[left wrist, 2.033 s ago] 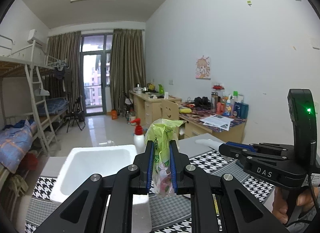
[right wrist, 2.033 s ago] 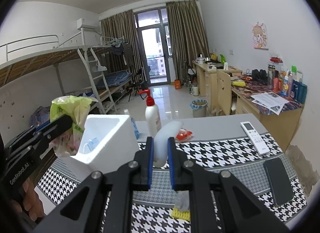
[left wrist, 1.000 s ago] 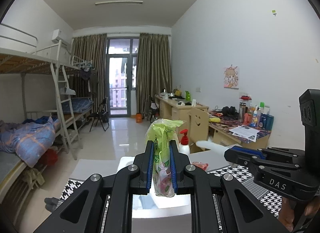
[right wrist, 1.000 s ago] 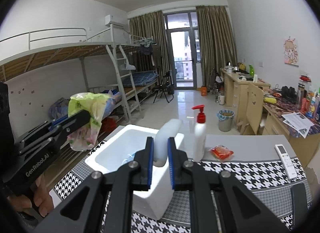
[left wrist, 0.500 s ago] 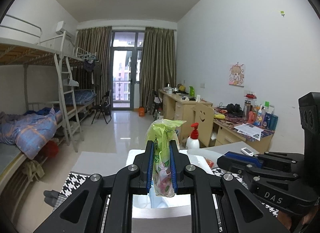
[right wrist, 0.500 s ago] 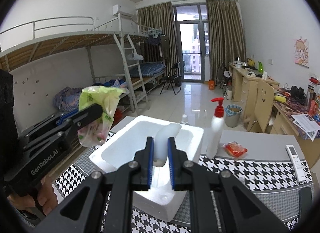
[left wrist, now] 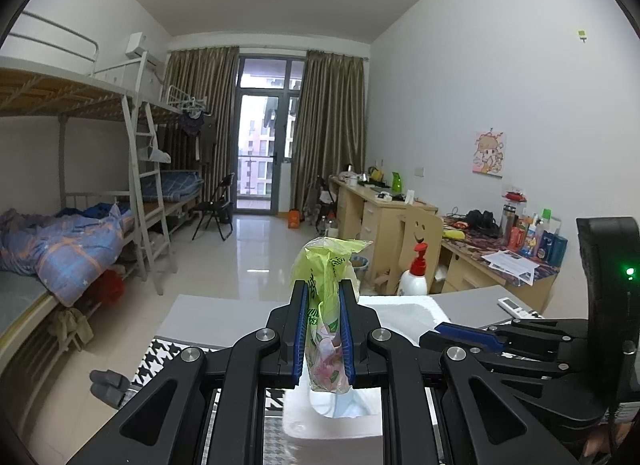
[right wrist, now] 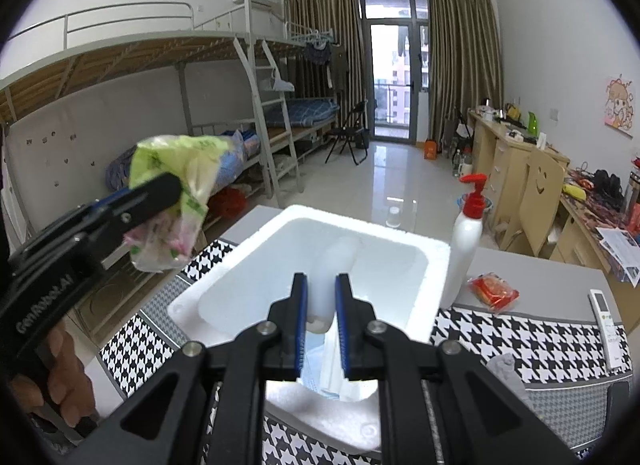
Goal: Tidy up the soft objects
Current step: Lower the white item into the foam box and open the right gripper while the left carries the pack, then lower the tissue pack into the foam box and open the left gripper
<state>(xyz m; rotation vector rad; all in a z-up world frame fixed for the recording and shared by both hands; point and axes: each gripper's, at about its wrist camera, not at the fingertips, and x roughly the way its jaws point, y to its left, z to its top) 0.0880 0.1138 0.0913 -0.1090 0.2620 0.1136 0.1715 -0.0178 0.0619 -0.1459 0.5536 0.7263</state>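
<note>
Left tool (left wrist: 323, 329): blue-padded fingers pressed tight on a crinkled green-and-pink plastic packet (left wrist: 326, 305); it hangs in the air over the near left rim of the box.
Right tool (right wrist: 321, 321): blue-padded fingers clamped on a soft white rounded tube-like object (right wrist: 334, 277); it hangs over the mouth of the box, its far end curving toward the back wall.
Box: white foam box, open top (right wrist: 424, 249), standing on the tabletop; thick rounded rim; blue-and-white flat items lie on its floor just below the right tool.
Tabletop: grey surface with black-and-white houndstooth cloth (right wrist: 532, 341); the box sits toward its left edge, the cloth running under it.
Right of box: white pump bottle with red pump head (right wrist: 466, 241), upright, just beside the box's right wall; small red foil packet (right wrist: 494, 291) lying near the bottle's base; white remote control (right wrist: 608, 325) near the right edge; grey soft cloth piece (right wrist: 504, 369) on the cloth close to the right tool's arm.
Open room: air above the box between the two tools; bare cloth between the red packet and the remote.
</note>
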